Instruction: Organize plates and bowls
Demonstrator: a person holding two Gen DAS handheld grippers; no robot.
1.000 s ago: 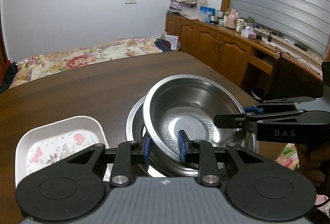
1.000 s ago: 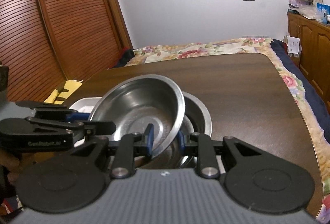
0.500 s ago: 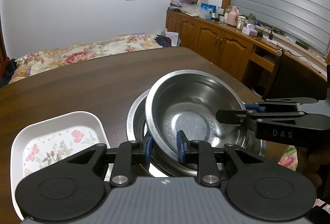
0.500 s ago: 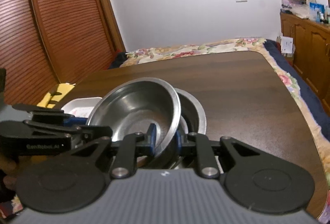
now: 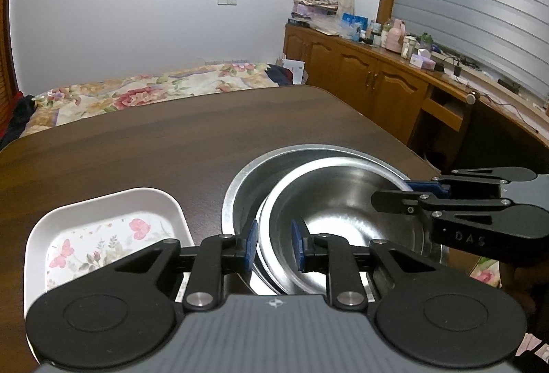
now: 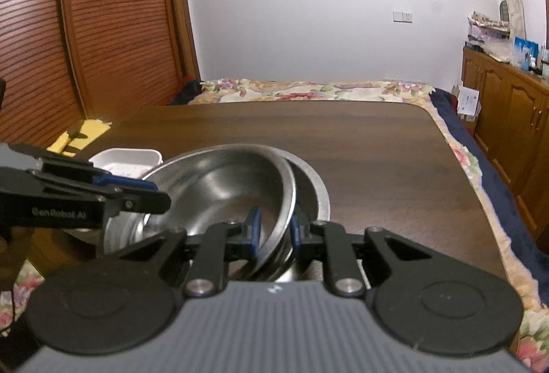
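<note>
A smaller steel bowl [image 5: 346, 201] sits tilted inside a larger steel bowl [image 5: 254, 181] on the dark wooden table [image 5: 171, 146]. My left gripper [image 5: 273, 246] is shut on the smaller bowl's near rim. My right gripper [image 6: 274, 230] is shut on the opposite rim of the same bowl [image 6: 219, 181], with the larger bowl [image 6: 315, 191] under it. Each gripper shows in the other's view, the right one [image 5: 405, 198] and the left one [image 6: 151, 194]. A white rectangular plate with a flower print [image 5: 103, 232] lies left of the bowls.
The white plate also shows in the right wrist view [image 6: 127, 160]. A bed with a floral cover [image 5: 147, 91] lies beyond the table's far edge. A wooden cabinet [image 5: 377, 88] with clutter stands to the right. A yellow item [image 6: 82, 132] lies beside the table.
Both grippers have lowered the smaller bowl, still gripped by its rims, deeper into the larger bowl and shifted it toward the right side of the left view.
</note>
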